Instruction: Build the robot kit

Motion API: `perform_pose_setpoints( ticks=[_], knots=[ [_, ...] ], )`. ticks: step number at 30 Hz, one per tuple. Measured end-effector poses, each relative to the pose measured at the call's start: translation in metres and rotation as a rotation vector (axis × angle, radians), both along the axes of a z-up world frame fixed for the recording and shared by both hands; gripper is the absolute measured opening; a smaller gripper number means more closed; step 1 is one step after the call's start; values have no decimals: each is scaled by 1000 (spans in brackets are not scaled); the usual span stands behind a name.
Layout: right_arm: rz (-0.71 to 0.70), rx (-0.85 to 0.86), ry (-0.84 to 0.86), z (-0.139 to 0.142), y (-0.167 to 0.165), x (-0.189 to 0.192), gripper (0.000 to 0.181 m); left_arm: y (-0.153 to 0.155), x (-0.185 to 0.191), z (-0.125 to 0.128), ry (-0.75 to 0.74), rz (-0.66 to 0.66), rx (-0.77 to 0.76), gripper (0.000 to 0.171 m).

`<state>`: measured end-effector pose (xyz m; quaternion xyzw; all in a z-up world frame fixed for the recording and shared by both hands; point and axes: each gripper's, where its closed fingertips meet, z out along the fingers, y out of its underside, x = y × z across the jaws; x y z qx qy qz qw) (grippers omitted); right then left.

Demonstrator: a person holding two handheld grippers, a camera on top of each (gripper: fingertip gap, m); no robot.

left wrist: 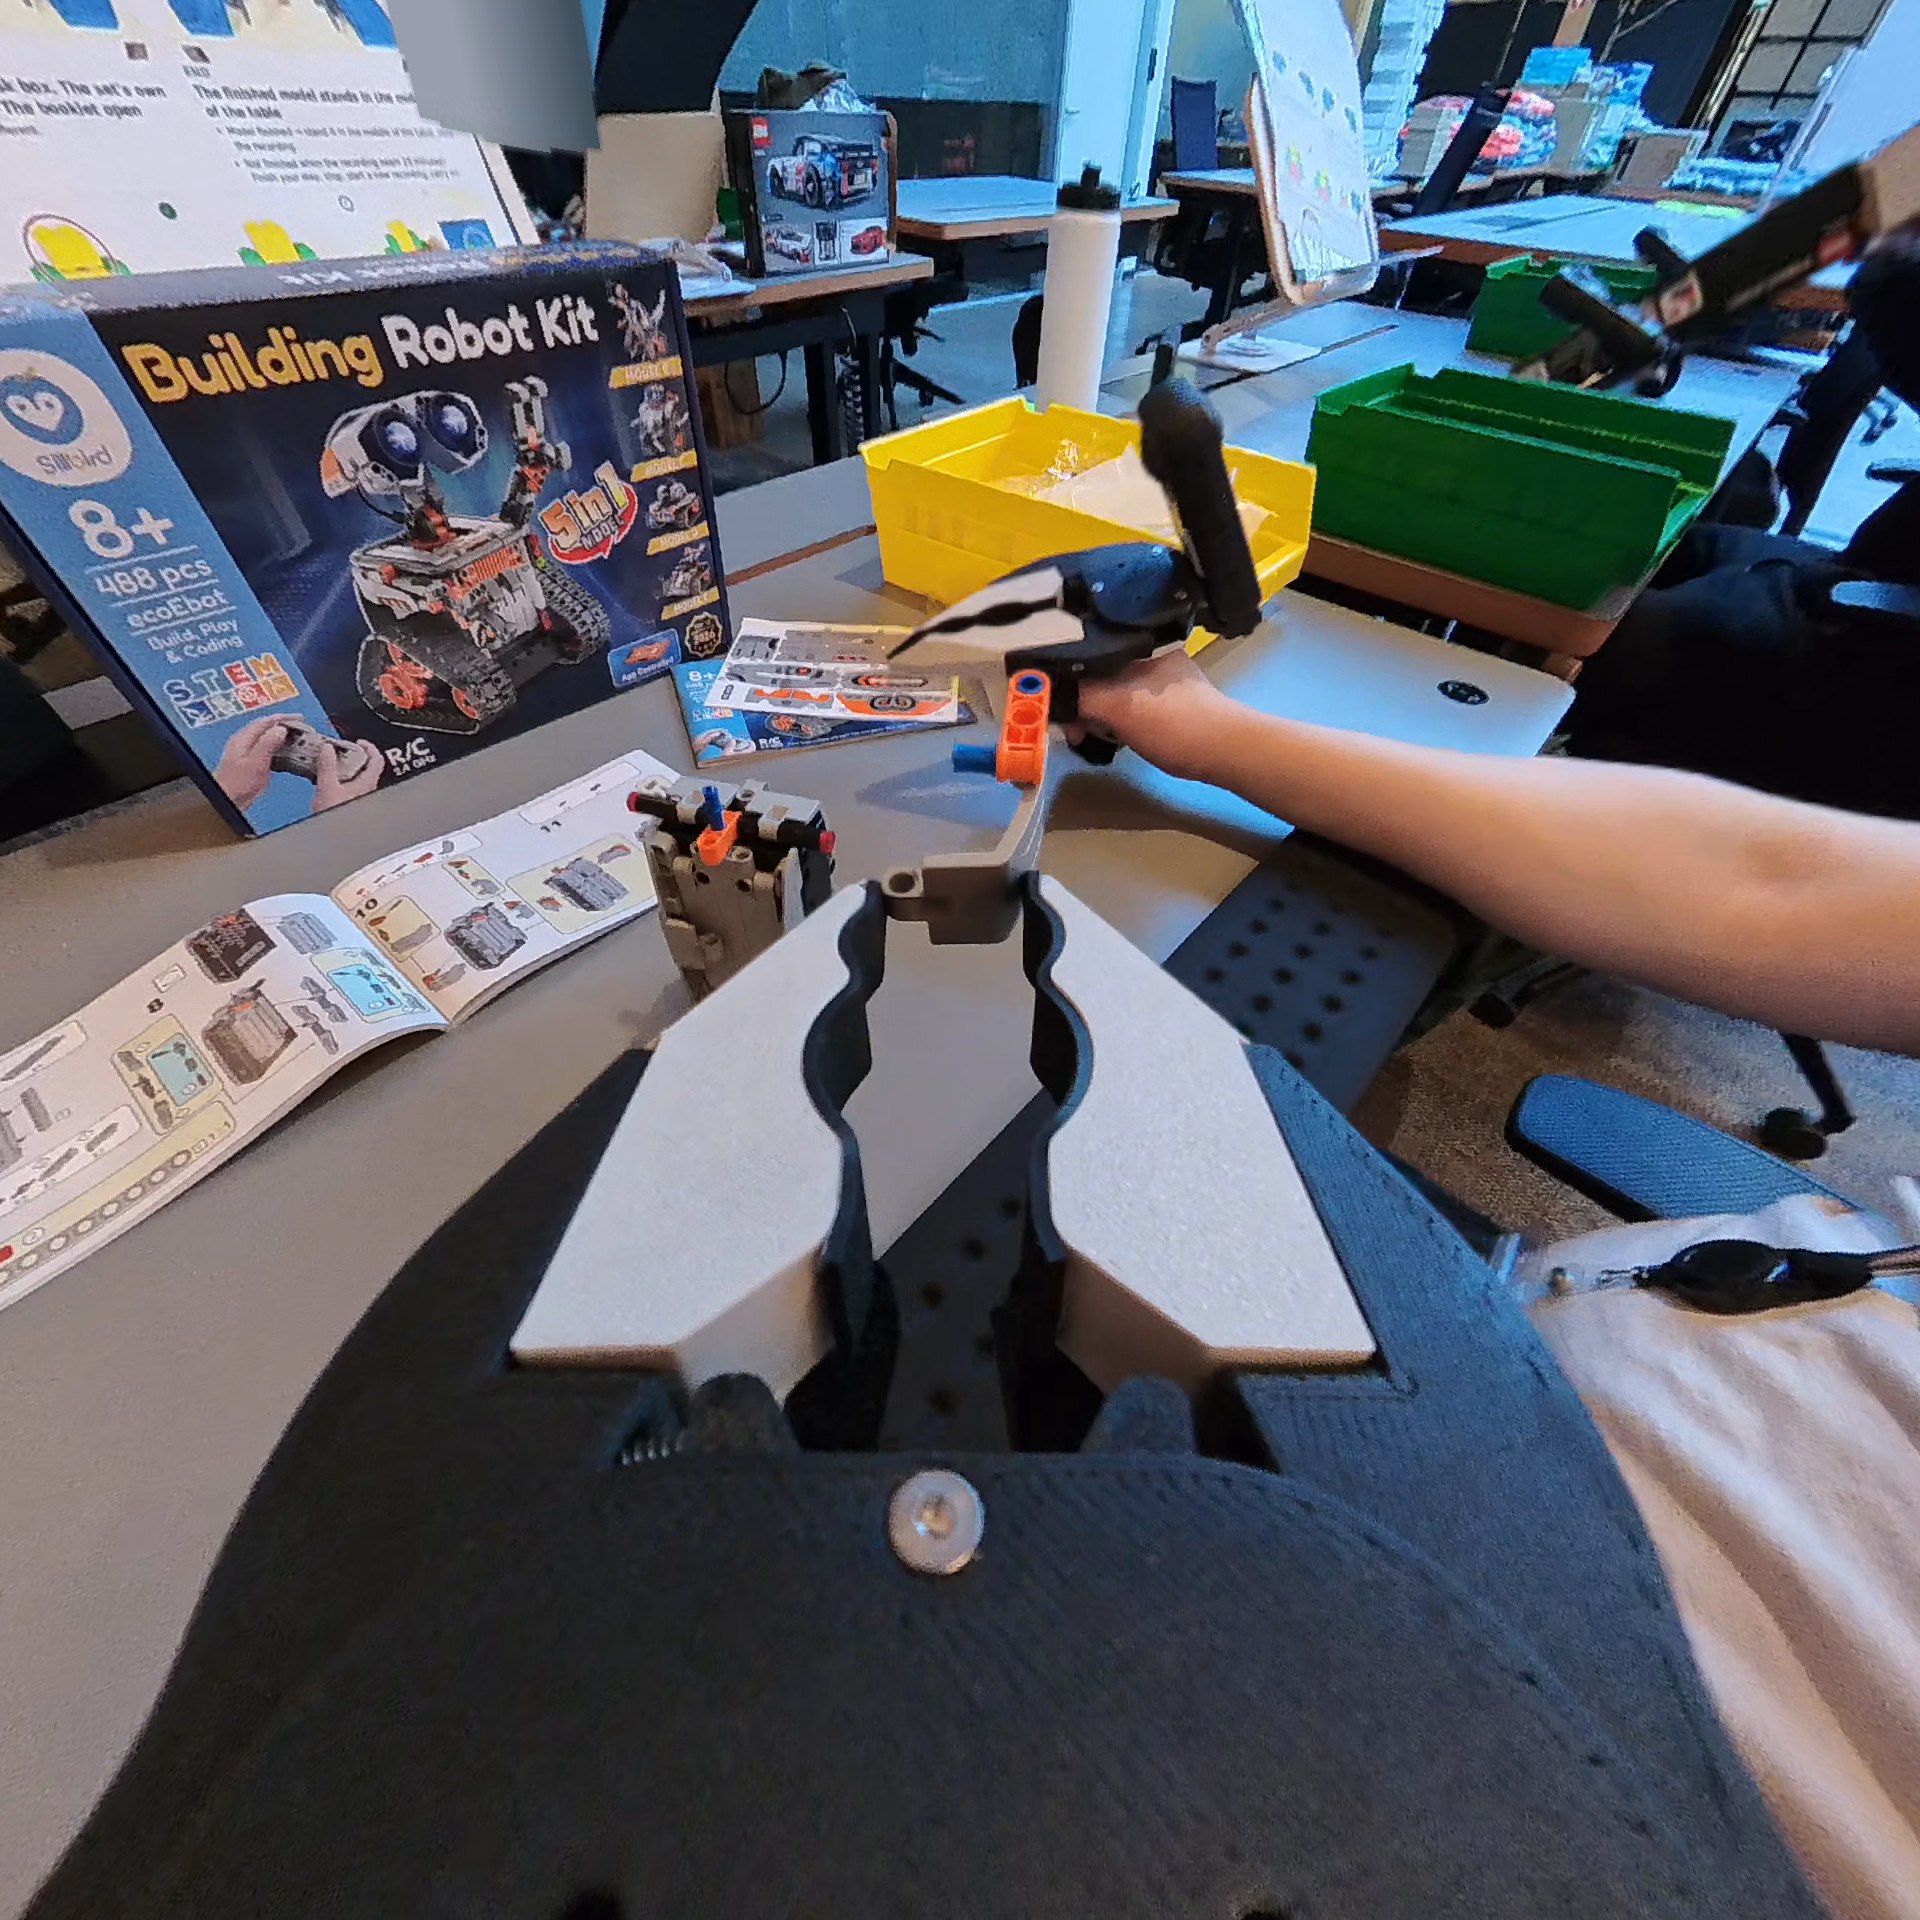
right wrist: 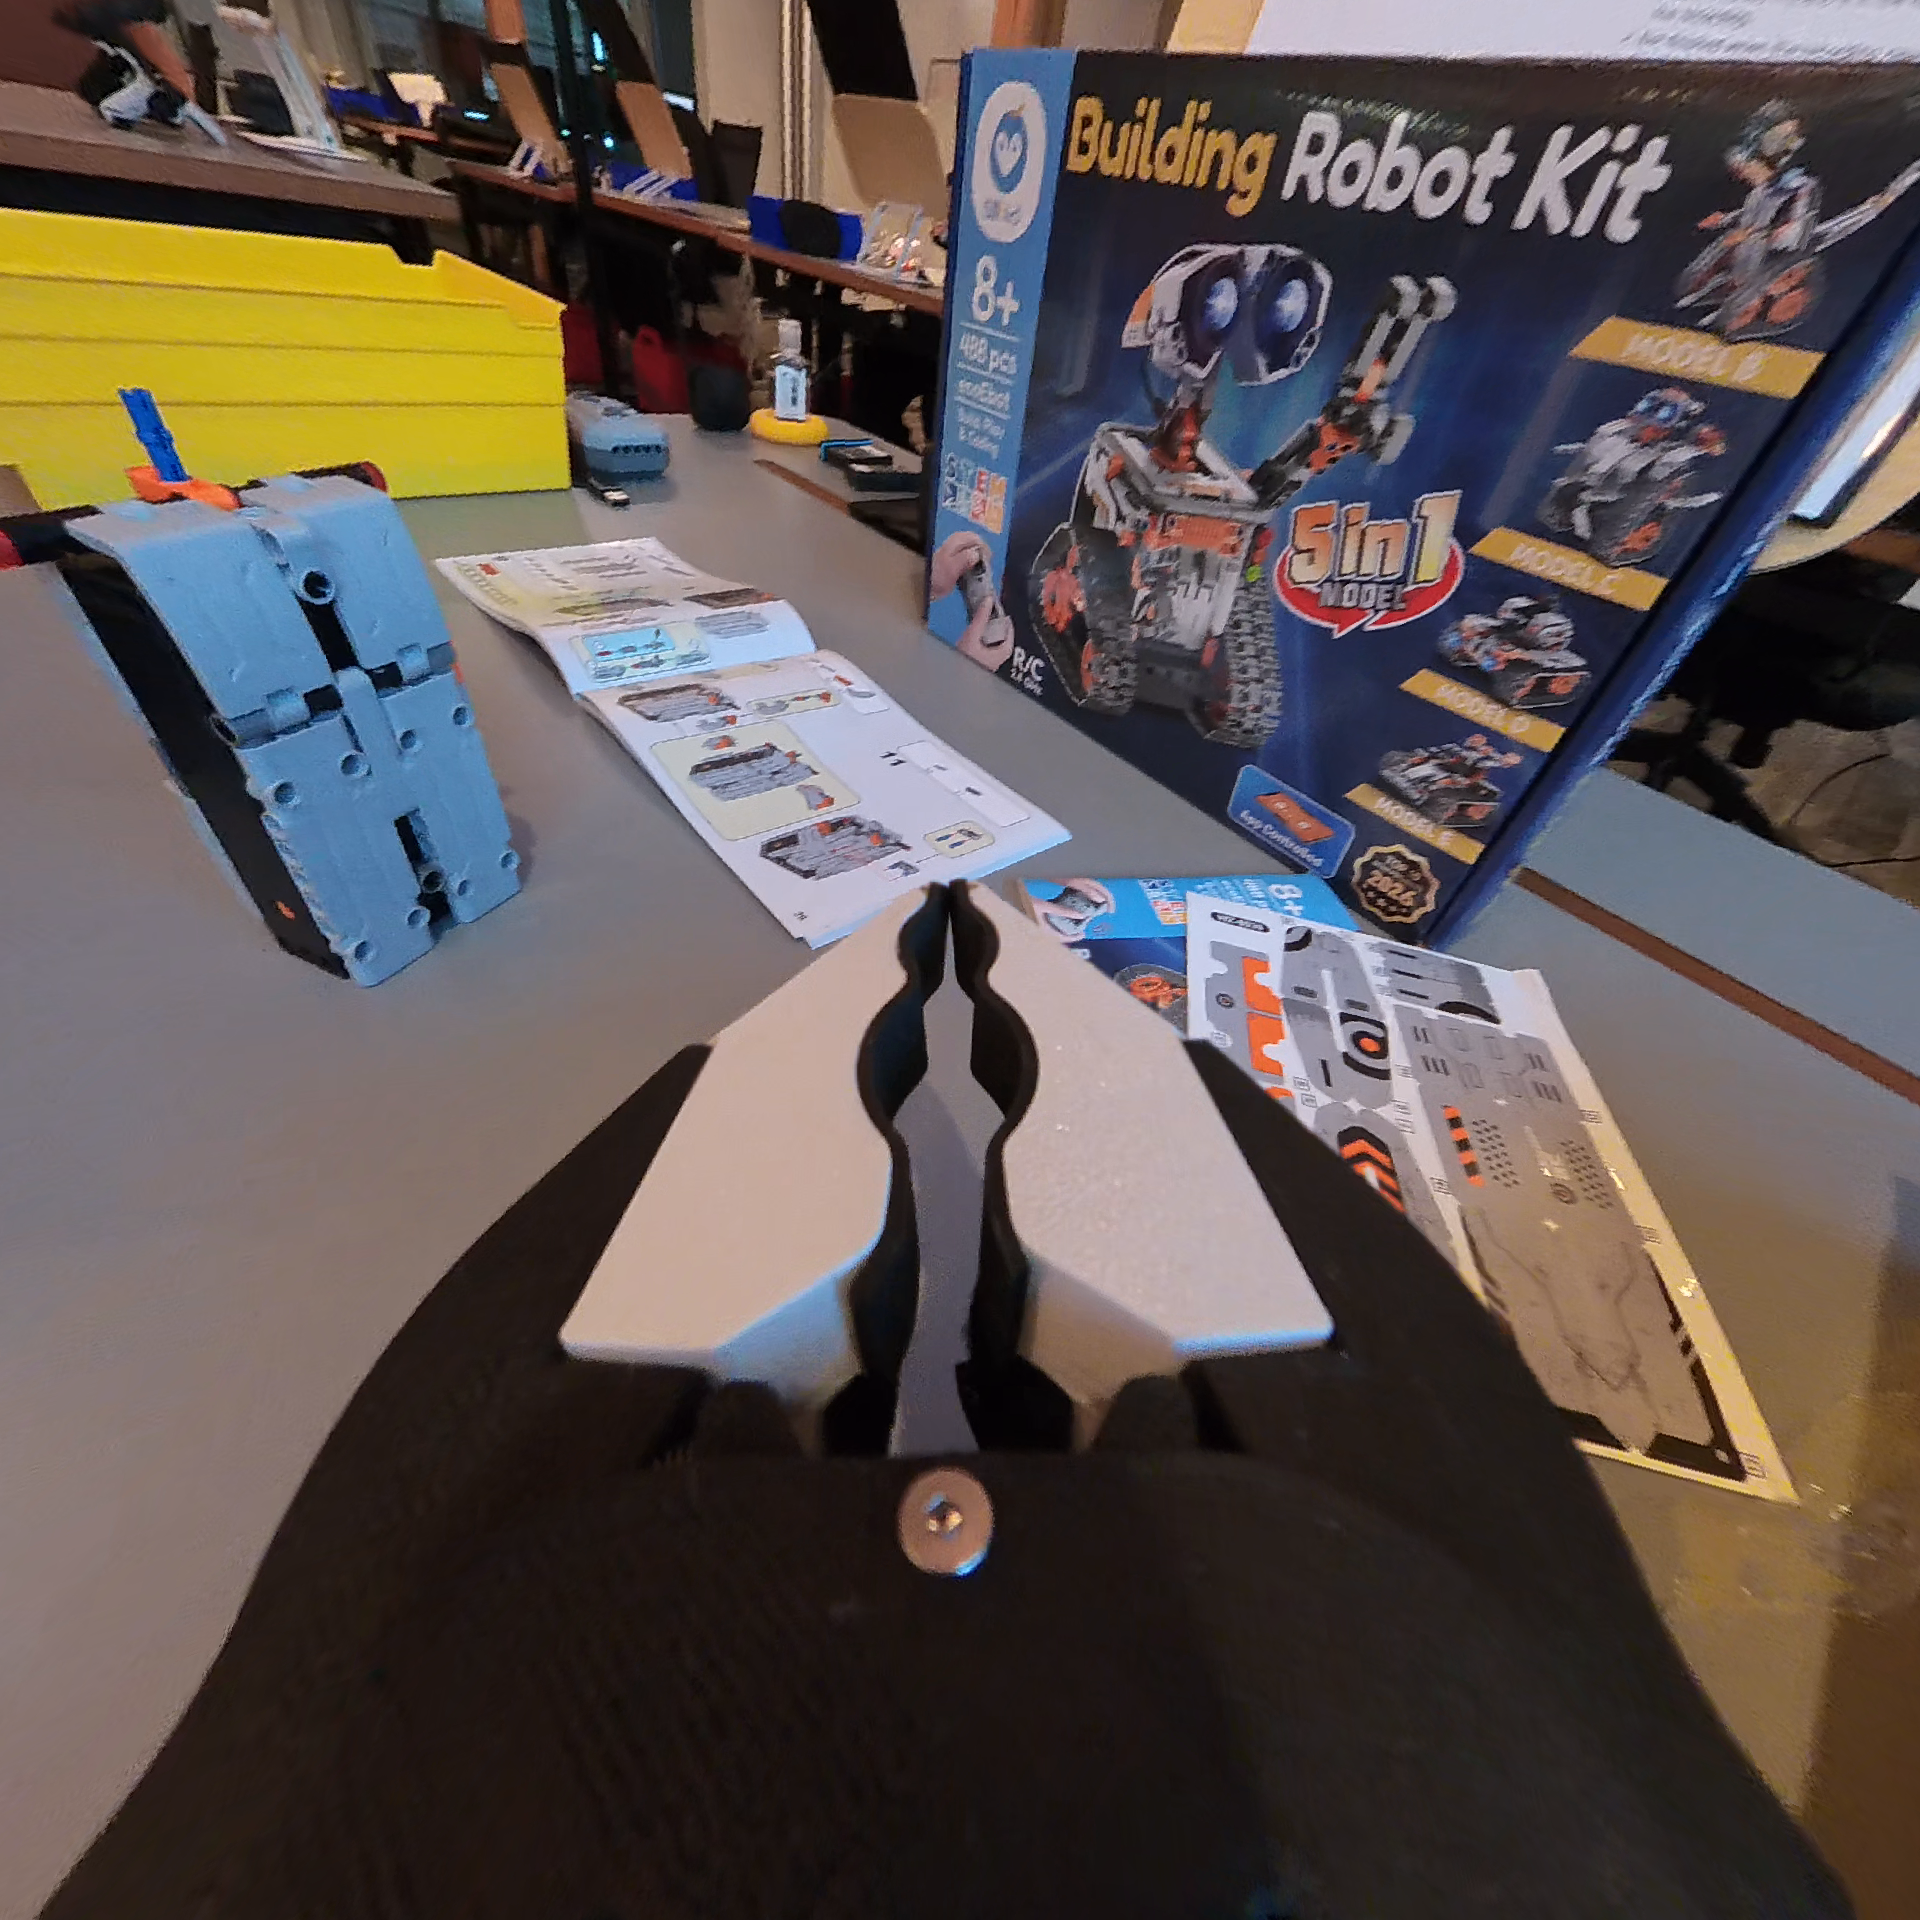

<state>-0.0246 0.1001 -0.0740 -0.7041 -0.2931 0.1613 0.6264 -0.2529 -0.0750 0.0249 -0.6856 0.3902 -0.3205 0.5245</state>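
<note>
Grey angled plastic beam (left wrist: 987,847), carrying an orange connector (left wrist: 1023,727) and a blue pin (left wrist: 971,756) at its far end, is being pinched above the grey table (left wrist: 312,1299) by the left gripper (left wrist: 951,904), which is closing narrowly on it. The right gripper (right wrist: 951,902) is hovering just above the connector, fingers together and holding nothing. A grey block assembly (left wrist: 732,883) is standing nearby.

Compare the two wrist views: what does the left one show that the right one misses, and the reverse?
Only the left view: the left gripper shut on a bent grey beam carrying an orange connector, green bins, and the right gripper from outside. Only the right view: the right gripper head-on, shut and holding nothing. Both: kit box, open booklet, grey block assembly, sticker sheet, yellow bin.
</note>
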Motion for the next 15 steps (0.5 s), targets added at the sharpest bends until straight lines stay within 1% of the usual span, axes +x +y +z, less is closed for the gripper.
perform_pose_setpoints(
  ticks=[5,9,11,15],
  knots=[
    [10,7,-25,-3,-1,-6,1,13,-1,-35,84,-7,0,25],
    [29,15,-22,-1,-5,-12,2,22,-2,-55,56,-46,8,25],
    [47,17,-2,2,-8,-17,2,31,-2,-67,69,-53,21,25],
    [61,9,13,3,-9,-22,4,45,14,-95,134,-131,38,24]
  ],
)
